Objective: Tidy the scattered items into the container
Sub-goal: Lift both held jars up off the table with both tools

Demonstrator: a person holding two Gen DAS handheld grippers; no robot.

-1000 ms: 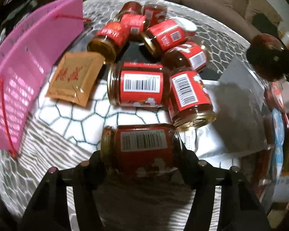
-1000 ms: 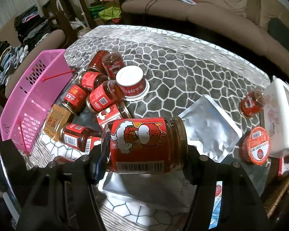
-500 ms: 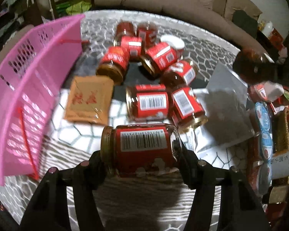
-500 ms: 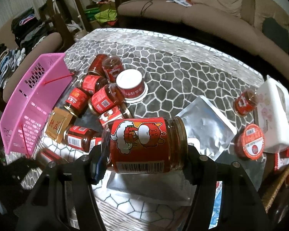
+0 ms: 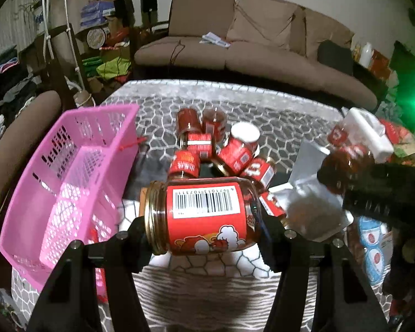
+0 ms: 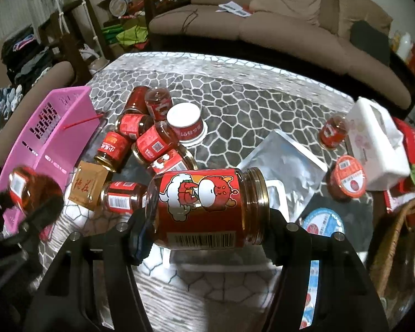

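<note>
My left gripper (image 5: 204, 229) is shut on a red-labelled glass jar (image 5: 202, 218), held sideways above the table, right of the pink basket (image 5: 66, 182). My right gripper (image 6: 207, 227) is shut on another red jar (image 6: 207, 207), also sideways and lifted. Several more red jars (image 6: 141, 138) lie in a heap on the table beside the basket (image 6: 55, 121). The left gripper with its jar shows in the right wrist view (image 6: 30, 193), over the basket's near end. The right gripper's jar shows in the left wrist view (image 5: 345, 166).
An orange sachet (image 6: 88, 185), a silver foil pouch (image 6: 285, 163), a white-lidded cup (image 6: 185, 121), a lone jar (image 6: 333, 131), a red-lidded tub (image 6: 348, 177) and a white tissue box (image 6: 379, 141) lie on the patterned table. A wicker basket (image 6: 393, 235) is at right; a sofa stands behind.
Both grippers have risen with their jars. The left gripper has lifted its jar off the table and swung toward the pink basket; the view now takes in the sofa.
</note>
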